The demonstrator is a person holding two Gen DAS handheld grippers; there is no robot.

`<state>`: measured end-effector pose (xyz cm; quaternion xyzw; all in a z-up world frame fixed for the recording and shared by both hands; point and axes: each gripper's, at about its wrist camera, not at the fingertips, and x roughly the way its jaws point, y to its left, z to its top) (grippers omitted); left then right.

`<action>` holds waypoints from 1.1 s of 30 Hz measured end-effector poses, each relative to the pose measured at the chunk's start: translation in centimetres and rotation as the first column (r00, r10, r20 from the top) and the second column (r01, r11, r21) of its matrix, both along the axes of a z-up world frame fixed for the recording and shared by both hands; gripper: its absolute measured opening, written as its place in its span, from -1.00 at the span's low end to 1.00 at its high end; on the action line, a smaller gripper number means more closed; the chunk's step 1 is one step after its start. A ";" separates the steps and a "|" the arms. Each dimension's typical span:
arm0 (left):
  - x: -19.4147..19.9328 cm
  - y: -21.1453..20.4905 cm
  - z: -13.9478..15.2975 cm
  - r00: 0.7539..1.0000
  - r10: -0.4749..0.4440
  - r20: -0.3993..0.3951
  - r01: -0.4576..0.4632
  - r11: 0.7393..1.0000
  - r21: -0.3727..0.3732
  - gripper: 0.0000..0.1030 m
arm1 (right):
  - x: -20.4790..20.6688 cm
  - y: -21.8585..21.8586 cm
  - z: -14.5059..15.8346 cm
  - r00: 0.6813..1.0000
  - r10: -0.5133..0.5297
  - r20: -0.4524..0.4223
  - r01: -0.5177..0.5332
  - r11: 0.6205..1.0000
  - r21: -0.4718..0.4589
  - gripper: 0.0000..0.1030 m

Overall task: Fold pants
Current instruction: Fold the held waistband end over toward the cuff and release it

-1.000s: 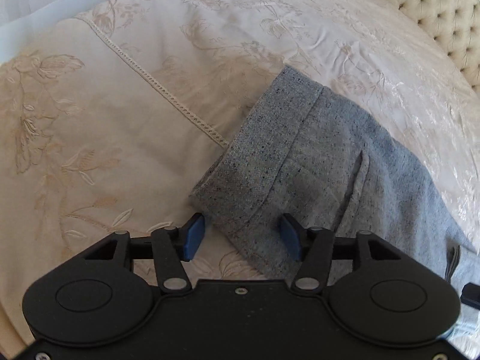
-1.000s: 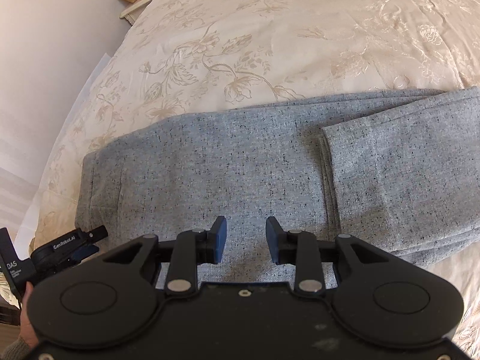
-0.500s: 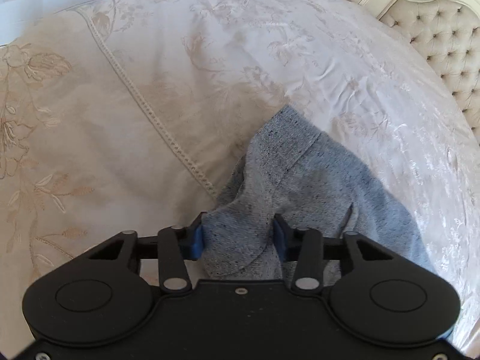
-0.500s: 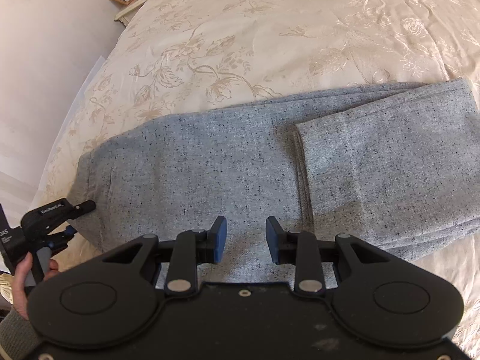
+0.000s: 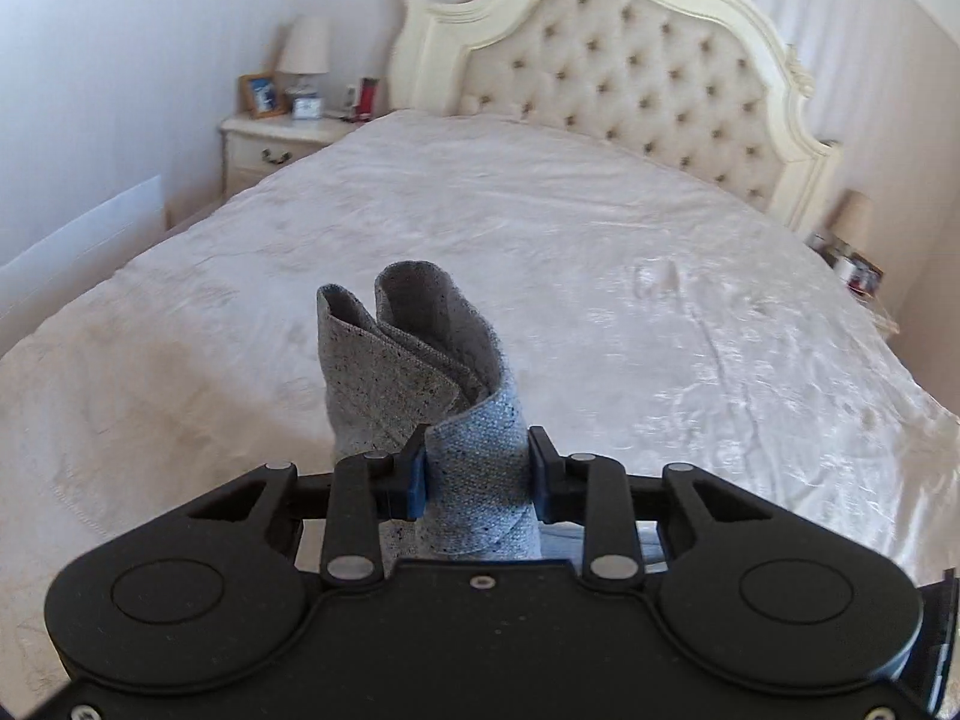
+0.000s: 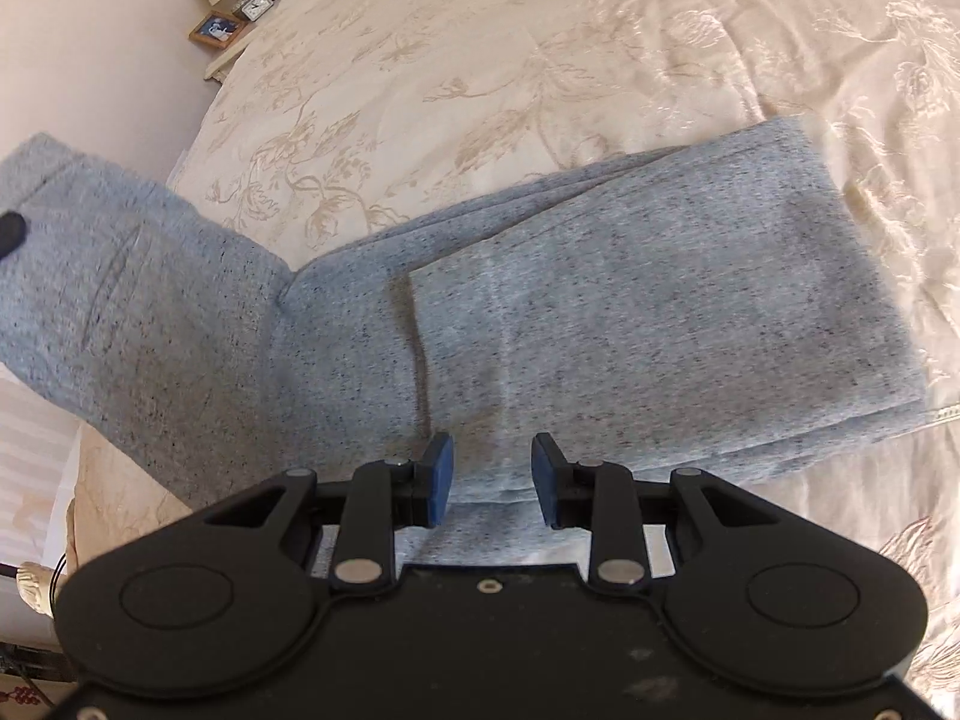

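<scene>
Grey speckled pants (image 6: 600, 324) lie across the cream bedspread, with one folded layer on top at the right. The waist end (image 6: 102, 276) is raised off the bed at the left of the right wrist view. My left gripper (image 5: 478, 480) is shut on that waist end (image 5: 432, 372), whose bunched cloth stands up between the blue pads. My right gripper (image 6: 492, 477) hovers open just above the near edge of the pants, with nothing between its fingers.
A tufted cream headboard (image 5: 630, 78) stands at the far end of the bed (image 5: 540, 240). A nightstand (image 5: 270, 144) with a lamp and a photo frame stands at the left of the bed. A second lamp (image 5: 849, 222) stands at the right.
My left gripper closed on the waist end and lifted it off the bed, tilting up toward the headboard. My right gripper moved right along the near edge of the pants and stayed open.
</scene>
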<state>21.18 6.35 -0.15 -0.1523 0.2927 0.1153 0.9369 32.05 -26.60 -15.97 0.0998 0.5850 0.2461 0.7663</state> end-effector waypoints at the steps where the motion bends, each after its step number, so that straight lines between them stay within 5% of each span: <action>1: 0.9 -1.9 0.0 0.999 -0.034 0.005 0.034 0.999 0.005 -0.23 | 0.3 -1.0 0.0 1.000 -0.008 0.005 0.008 1.000 0.004 -0.38; 4: 3.9 -7.8 -1.4 0.989 -0.147 -0.023 0.147 0.989 -0.003 -0.25 | 1.3 -4.1 0.0 0.999 -0.042 0.009 0.042 0.999 0.010 -0.38; 7: 6.7 -12.6 -4.6 0.964 -0.253 -0.076 0.247 0.966 -0.081 -0.55 | 2.3 -7.2 -0.5 0.997 -0.075 0.005 0.075 0.997 0.005 -0.38; 9: 8.4 -15.2 -6.9 0.937 -0.316 -0.148 0.296 0.945 -0.139 -0.55 | 2.9 -9.1 -1.0 0.996 -0.086 0.001 0.086 0.996 -0.016 -0.38; 12: 8.6 -18.1 -7.8 0.918 -0.340 -0.206 0.320 0.939 -0.123 -0.55 | 3.2 -11.3 -1.3 0.995 -0.097 0.005 0.097 0.995 -0.037 -0.37; 17: 7.1 -17.0 -6.6 0.941 -0.262 -0.212 0.261 0.965 -0.034 -0.44 | 3.6 -13.1 -1.1 0.994 -0.101 0.039 0.102 0.994 -0.026 -0.37; 22: 8.5 -12.6 -8.7 0.945 -0.072 -0.319 0.100 0.992 0.073 -0.42 | 5.3 -11.6 -0.8 0.995 -0.071 0.076 0.070 0.997 0.013 -0.34; 27: 9.9 -8.4 -13.1 0.893 -0.021 -0.450 0.054 0.997 0.060 -0.42 | 7.3 -8.9 -0.4 0.992 -0.052 0.113 0.049 0.998 0.033 -0.26; 30: 10.7 -7.8 -17.1 0.815 -0.081 -0.574 0.111 0.994 0.018 -0.42 | 8.6 -7.2 -0.6 0.990 -0.029 0.137 0.027 1.000 0.016 -0.20; 33: 10.1 -7.3 -17.8 0.826 -0.105 -0.554 0.119 0.993 -0.011 -0.42 | 10.0 -5.7 -1.4 0.992 0.004 0.122 -0.002 1.000 -0.011 -0.17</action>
